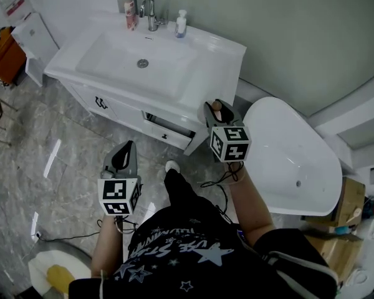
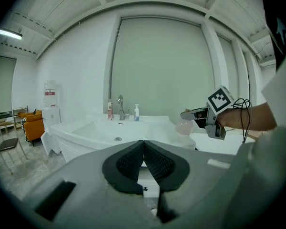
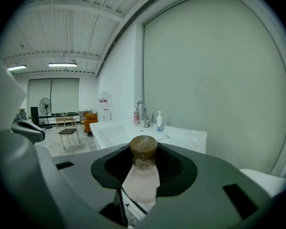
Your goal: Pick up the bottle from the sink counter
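A clear pinkish bottle [image 3: 142,178] with a brown cork cap [image 3: 143,149] stands between the jaws of my right gripper [image 3: 144,162], which is shut on it. In the head view that right gripper [image 1: 217,108] hangs off the right front corner of the white sink counter [image 1: 206,58], and the bottle's cap [image 1: 217,113] shows between its jaws. The left gripper view shows the bottle [image 2: 183,127] held clear of the counter. My left gripper [image 1: 126,147] is low over the floor in front of the cabinet. Its pads [image 2: 133,159] are pressed together with nothing between them.
A faucet [image 1: 151,11], a pink bottle [image 1: 130,12] and a soap dispenser [image 1: 181,23] stand at the back of the basin. A cabinet drawer [image 1: 168,126] is partly open. A white bathtub [image 1: 287,161] lies right, cardboard boxes [image 1: 349,204] beyond it, an orange chair [image 1: 6,55] far left.
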{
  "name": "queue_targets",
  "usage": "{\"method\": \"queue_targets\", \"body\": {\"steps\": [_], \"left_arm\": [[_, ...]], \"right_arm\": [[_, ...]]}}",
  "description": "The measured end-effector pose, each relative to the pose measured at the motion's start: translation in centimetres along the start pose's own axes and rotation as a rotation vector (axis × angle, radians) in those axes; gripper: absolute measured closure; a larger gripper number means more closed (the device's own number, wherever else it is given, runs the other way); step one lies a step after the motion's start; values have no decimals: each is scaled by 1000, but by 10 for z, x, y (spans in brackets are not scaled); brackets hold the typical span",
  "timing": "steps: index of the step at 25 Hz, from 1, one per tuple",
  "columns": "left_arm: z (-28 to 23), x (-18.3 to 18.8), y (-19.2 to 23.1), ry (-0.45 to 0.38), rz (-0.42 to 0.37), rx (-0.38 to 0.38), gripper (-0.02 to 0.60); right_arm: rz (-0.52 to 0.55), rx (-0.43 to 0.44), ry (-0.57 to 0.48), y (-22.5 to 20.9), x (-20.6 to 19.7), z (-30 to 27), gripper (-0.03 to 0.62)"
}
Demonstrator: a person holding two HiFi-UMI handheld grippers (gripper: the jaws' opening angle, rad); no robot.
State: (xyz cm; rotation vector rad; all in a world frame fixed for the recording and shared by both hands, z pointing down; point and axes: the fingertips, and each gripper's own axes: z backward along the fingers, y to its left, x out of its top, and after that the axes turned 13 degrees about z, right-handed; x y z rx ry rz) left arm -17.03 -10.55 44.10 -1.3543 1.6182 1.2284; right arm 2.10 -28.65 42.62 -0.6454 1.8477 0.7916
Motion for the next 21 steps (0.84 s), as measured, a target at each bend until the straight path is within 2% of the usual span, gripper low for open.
{"method": "queue_targets", "body": {"steps": [10, 21], "left_arm": [[78, -28, -17, -21, 12, 11, 563], [133, -56, -44, -25, 4, -12, 563]], "right_arm": [[22, 35, 1, 45, -9, 72, 454], [18, 31, -3, 72, -26, 141, 454]]}}
